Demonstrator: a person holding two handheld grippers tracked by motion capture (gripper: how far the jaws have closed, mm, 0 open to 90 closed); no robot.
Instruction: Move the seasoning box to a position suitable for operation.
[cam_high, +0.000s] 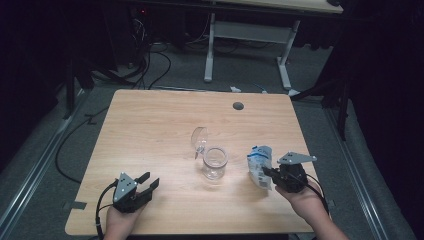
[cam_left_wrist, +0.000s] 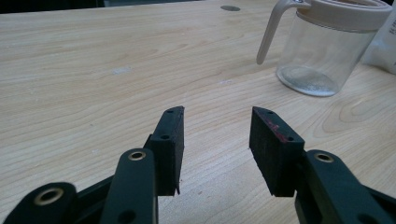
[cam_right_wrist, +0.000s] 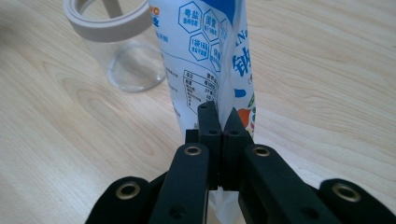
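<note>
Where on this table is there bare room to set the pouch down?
The far half of the table is bare up to the grommet hole, and so is the wide left stretch between the jar and the left hand-held gripper. It is crowded on the right, where the right hand-held gripper holds the pouch close beside the jar.

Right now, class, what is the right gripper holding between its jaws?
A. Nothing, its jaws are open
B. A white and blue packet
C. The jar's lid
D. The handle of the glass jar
B: in the right gripper view the right gripper has its jaws shut on the edge of the white and blue packet, beside the glass jar.
</note>
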